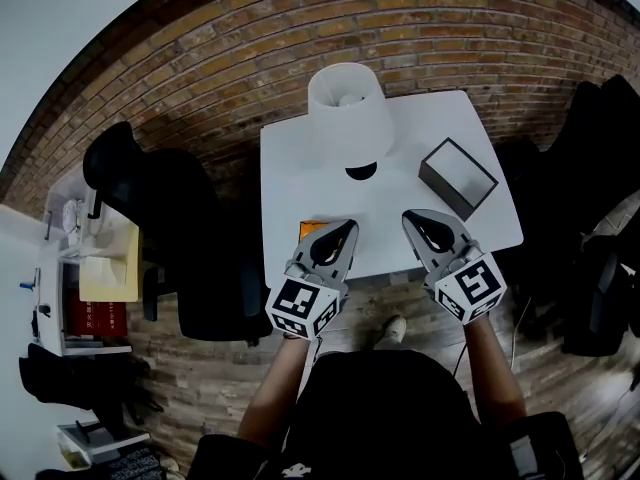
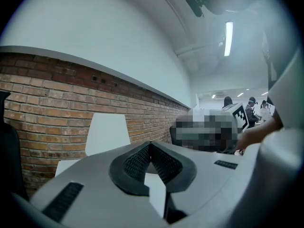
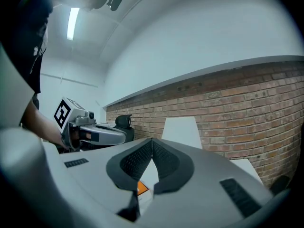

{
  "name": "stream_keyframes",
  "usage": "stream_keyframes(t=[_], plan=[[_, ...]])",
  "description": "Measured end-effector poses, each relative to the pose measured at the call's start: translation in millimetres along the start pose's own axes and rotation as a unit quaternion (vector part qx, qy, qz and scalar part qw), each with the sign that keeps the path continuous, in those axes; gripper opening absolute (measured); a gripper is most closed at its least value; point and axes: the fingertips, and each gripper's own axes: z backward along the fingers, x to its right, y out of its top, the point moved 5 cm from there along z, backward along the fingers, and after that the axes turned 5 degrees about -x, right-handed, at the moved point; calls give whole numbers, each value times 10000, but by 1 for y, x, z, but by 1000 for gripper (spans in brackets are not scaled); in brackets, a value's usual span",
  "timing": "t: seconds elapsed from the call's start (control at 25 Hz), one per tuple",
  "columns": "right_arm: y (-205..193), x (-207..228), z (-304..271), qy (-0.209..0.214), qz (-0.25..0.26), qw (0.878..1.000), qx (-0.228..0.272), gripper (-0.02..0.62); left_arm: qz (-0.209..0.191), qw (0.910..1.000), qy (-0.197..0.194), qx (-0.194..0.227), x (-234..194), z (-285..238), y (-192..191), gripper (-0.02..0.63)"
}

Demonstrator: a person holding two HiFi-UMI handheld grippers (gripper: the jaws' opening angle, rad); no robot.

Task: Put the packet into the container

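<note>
Both the left tool [image 1: 350, 226] and right tool [image 1: 408, 216] are closed; the orange packet [image 1: 309, 230] lies outside the grey container [image 1: 441, 181].

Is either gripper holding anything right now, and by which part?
Nothing is held. The left gripper and the right gripper are both shut and empty; the orange packet lies on the white table.

Your packet [image 1: 308, 229] is orange and lies flat near the front edge of the white table [image 1: 290, 183], with only part of it showing. Well apart from it, towards the table's right side, sits a low rectangular container [image 1: 457, 176] with dark grey walls and a pale inside, set at an angle. A tall white tapered container [image 1: 348, 113] stands upright at the back; you cannot tell which one is meant.
</note>
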Motion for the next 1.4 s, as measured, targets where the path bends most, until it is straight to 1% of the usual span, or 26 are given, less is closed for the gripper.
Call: stream_keyframes(t=[0.16, 0.28, 0.44, 0.56, 0.72, 0.88, 0.96, 1.08, 1.2, 1.28, 1.4], plan=[[-5, 13, -9, 88, -94, 9999, -76, 6, 8, 9999, -55, -148, 8, -11, -9, 6], [-12, 15, -19, 178, -239, 9994, -174, 5, 114, 9996, -58, -258, 6, -9, -18, 6], [-16, 12, -39, 301, -288, 9987, -292, 6, 327, 9987, 302, -267, -25, 4, -26, 6], [-19, 12, -52, 287, -267, 9986, -361, 6, 348, 9978, 496, -278, -51, 10, -29, 6], [-18, 6, -70, 265, -112, 9986, -454, 6, 291, 9975, 542, -345, -77, 13, -32, 6], [-15, 4, -90, 420, 99, 9976, -536, 6, 174, 9979, 530, -324, -92, 9, -29, 6], [-18, 0, -102, 524, 195, 9959, -713, 6, 195, 9978, 563, -306, -100, 10, -29, 6], [-29, -10, -123, 748, 478, 9892, -1167, 6, 244, 9970, 676, -293, -112, 16, -31, 6], [-52, -22, -144, 1052, 767, 9772, -1675, 11, 310, 9956, 826, -315, -123, 25, -37, 6], [-65, -36, -156, 1378, 850, 9678, -1925, 92, 393, 9941, 949, -336, -127, 32, -42, 6], [-79, -57, -169, 1836, 984, 9513, -2272, 167, 495, 9921, 1087, -395, -131, 44, -49, 6]])
